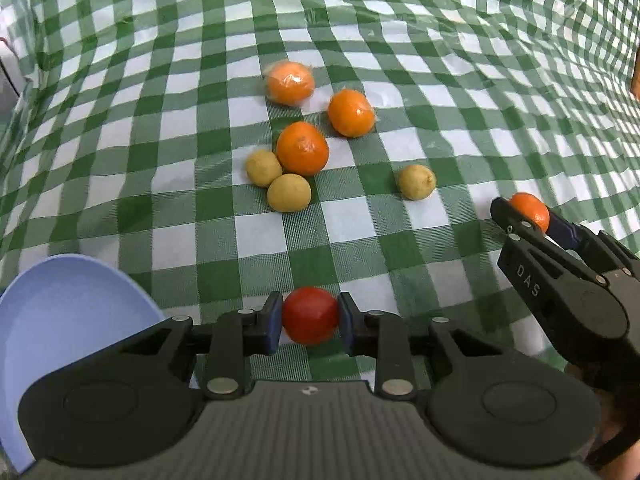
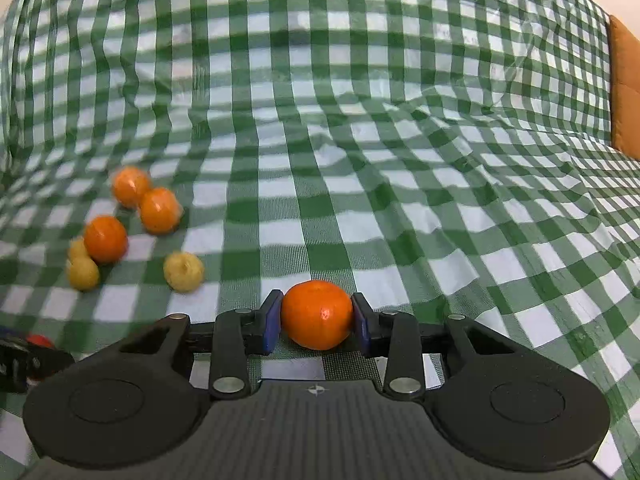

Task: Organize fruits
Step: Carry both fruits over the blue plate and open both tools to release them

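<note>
Left wrist view, lower left corner: pale blue bowl (image 1: pixel 60 320), its rim just beside the left gripper (image 1: pixel 310 318), partly hidden behind the gripper's body. No fruit visible in the part that shows.

Left gripper: jaws closed part-way onto a red fruit (image 1: pixel 310 315), blue pads touching both sides. Fruit looks held clear of the green checked cloth (image 1: pixel 160 120), though contact underneath cannot be ruled out.

Key relation, as a judgement: the bowl lies to the left of the held red fruit, close by, so the left hand is the nearer one for a drop there. The move would be a short swing leftward over the rim. The red fruit is round, no long axis to mind.

Centre of frame: loose pile. Three oranges (image 1: pixel 303 148), at least two in clear wrap; two yellow fruits (image 1: pixel 289 193) touching each other and the nearest orange; a third yellow fruit (image 1: pixel 416 182) apart, to the right.

Right side: right gripper (image 2: pixel 317 316) clamped on an orange (image 2: pixel 317 315), pads on both flanks. Seen from the left camera it sits at right mid-frame, well apart from the bowl.

Open room: bare cloth between the pile and both grippers; wide empty cloth ahead of the right gripper. Cloth is rumpled, so fruit may roll. Orange-brown object (image 2: pixel 624 88) at the right edge, upper part of the frame.
</note>
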`<move>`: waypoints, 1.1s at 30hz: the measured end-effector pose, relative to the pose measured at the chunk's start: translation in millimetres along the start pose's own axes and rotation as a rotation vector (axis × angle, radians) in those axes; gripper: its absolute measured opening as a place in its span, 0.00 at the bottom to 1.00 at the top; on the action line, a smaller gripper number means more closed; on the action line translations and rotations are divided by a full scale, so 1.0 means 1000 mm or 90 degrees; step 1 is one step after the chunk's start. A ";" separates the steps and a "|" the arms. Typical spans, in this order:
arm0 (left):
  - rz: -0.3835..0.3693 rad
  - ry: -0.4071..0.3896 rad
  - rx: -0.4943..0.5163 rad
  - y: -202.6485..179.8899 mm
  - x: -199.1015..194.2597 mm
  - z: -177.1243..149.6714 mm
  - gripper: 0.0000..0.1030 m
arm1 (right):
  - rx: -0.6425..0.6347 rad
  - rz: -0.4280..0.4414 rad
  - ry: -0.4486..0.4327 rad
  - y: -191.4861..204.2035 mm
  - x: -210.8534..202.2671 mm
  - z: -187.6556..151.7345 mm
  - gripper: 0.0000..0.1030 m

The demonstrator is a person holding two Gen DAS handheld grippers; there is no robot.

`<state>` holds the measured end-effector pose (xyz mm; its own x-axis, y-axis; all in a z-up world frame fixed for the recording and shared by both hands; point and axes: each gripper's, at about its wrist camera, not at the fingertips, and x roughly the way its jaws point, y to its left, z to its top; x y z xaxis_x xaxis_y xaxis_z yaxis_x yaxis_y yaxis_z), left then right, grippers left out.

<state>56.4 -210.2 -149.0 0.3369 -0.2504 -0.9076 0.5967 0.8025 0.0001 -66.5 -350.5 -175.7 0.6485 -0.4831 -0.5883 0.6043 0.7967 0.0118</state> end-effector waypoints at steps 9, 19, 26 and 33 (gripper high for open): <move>0.044 0.007 0.000 0.019 -0.082 -0.036 0.31 | -0.023 0.079 -0.004 0.026 -0.100 -0.004 0.37; 0.070 -0.025 -0.048 0.077 -0.188 -0.129 0.31 | -0.095 0.225 0.068 0.093 -0.225 -0.038 0.37; 0.065 -0.052 -0.075 0.099 -0.233 -0.181 0.31 | -0.137 0.265 0.040 0.117 -0.285 -0.033 0.37; 0.063 -0.078 -0.093 0.114 -0.254 -0.207 0.31 | -0.183 0.273 0.015 0.130 -0.320 -0.037 0.37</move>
<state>-111.8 57.4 -5.2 0.4797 -0.2229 -0.8486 0.4471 0.8943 0.0179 -212.5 -78.4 -15.5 0.7972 -0.0854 -0.5977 0.1329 0.9905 0.0357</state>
